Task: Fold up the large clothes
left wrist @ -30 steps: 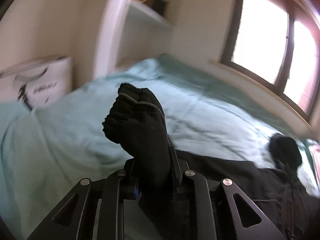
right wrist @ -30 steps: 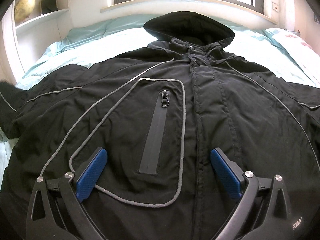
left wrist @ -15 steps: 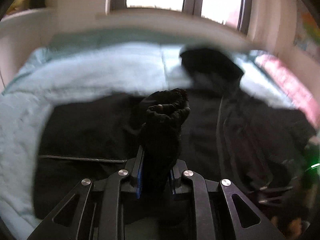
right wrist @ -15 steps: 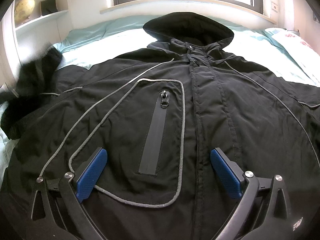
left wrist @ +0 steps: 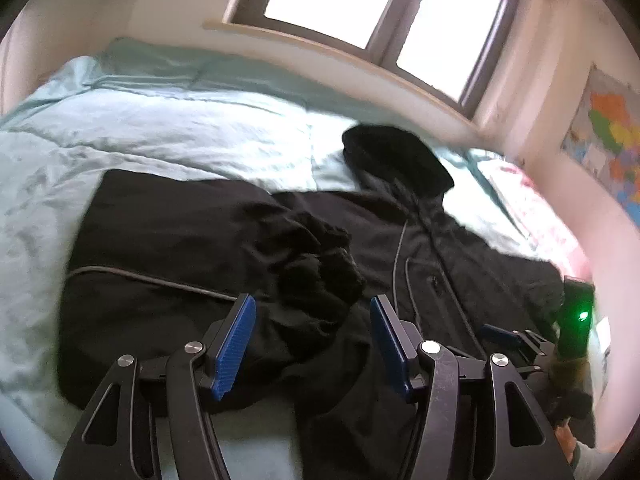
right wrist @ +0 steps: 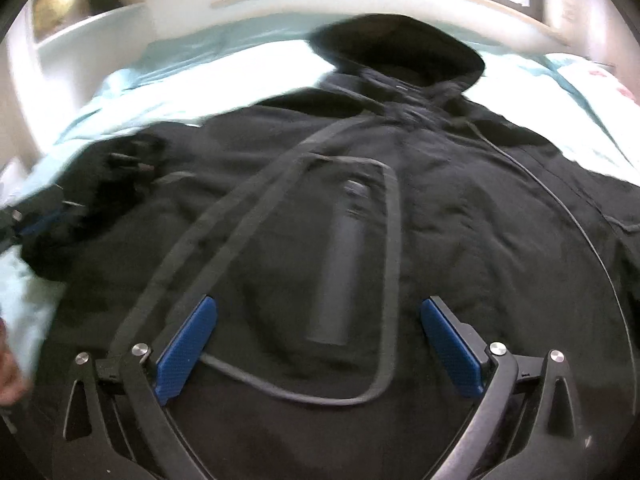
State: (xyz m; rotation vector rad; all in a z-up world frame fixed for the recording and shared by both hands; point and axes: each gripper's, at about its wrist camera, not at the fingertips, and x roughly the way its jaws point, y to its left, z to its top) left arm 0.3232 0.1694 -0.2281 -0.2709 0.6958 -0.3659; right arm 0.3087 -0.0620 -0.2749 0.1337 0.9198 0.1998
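Black jacket on bed; sleeve cuff lies between left gripper jaws, just opening, pads apart. Right gripper spread wide, view motion-blurred.

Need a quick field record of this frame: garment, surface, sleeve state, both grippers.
garment: black hooded jacket, front up, hood toward the window
surface: bed with light teal duvet
sleeve: one sleeve folded in across the chest, its cuff bunched between the left gripper's jaws
left gripper: jaws have just been opening, pads clear of the cuff
right gripper: open, over the chest pocket zipper, holding nothing
other sleeve: not yet folded
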